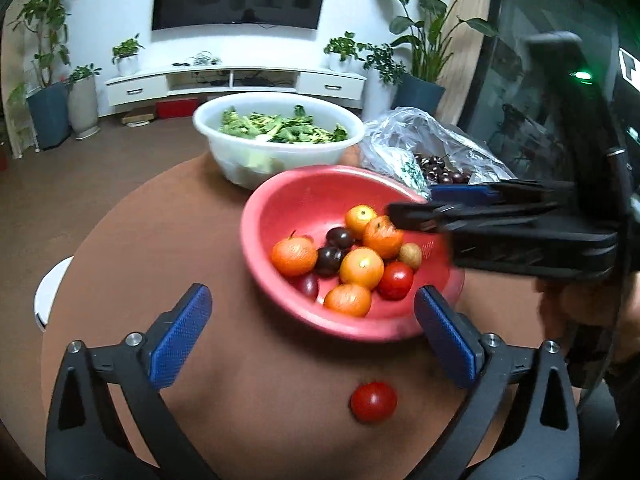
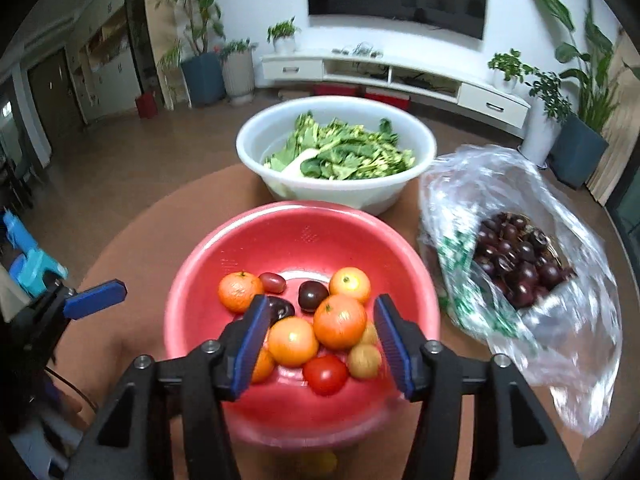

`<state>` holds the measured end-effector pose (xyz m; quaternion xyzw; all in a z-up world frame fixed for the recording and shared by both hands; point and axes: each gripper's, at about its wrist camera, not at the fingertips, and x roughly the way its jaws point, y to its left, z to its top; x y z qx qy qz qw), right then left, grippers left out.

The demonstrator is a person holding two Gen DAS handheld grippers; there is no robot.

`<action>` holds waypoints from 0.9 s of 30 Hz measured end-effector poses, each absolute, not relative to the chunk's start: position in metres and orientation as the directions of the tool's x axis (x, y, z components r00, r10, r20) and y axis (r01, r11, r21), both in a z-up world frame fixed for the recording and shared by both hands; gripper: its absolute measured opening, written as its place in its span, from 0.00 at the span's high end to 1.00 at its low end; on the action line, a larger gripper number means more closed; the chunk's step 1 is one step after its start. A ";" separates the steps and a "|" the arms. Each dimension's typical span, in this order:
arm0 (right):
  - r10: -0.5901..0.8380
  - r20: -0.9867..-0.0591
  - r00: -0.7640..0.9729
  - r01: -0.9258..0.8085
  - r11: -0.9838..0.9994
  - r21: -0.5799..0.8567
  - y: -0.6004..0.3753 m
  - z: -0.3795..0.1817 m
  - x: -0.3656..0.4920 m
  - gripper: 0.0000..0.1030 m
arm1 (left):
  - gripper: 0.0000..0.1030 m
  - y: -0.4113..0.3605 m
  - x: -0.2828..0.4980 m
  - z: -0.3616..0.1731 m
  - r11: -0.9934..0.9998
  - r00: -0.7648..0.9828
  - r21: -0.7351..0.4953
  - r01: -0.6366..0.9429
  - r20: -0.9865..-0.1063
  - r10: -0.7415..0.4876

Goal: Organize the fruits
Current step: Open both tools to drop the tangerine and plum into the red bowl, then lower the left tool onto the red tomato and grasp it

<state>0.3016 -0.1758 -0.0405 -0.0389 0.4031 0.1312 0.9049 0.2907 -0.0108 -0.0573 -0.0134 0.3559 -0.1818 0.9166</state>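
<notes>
While both grippers angle down over the round brown table, the red bowl sits just ahead of them, open side up, round, no long axis. Inside it: five orange citrus, one red tomato, three dark plums, one small tan fruit. One loose tomato lies on the table below and between the left gripper fingers, untouched. Left gripper jaws wide apart, empty. Right gripper jaws partly apart above the bowl's fruit, clamping nothing. Beyond: one white bowl of greens, one bag of cherries off right.
</notes>
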 end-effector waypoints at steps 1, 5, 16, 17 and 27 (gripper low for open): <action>0.217 -0.726 0.652 -0.261 0.964 0.054 -0.181 -0.038 0.292 0.37 | 0.00 -0.009 0.285 -0.057 0.936 0.685 -0.149 0.319 -0.646 -0.336; 0.249 -0.691 0.678 -0.233 0.965 0.120 -0.202 -0.037 0.254 0.30 | 0.00 -0.010 0.257 -0.066 0.943 0.699 -0.083 0.324 -0.650 -0.297; 0.262 -0.730 0.631 -0.133 0.964 0.231 -0.235 -0.091 0.172 0.28 | 0.00 -0.037 0.236 -0.104 0.935 0.596 0.001 0.355 -0.771 -0.226; 0.265 -0.730 0.630 -0.129 0.962 0.239 -0.236 -0.094 0.169 0.28 | 0.00 -0.041 0.235 -0.105 0.934 0.599 0.018 0.357 -0.771 -0.214; 0.271 -0.711 0.648 -0.122 0.959 0.255 -0.239 -0.092 0.162 0.28 | 0.03 -0.061 0.250 -0.119 0.929 0.571 0.043 0.366 -0.799 -0.188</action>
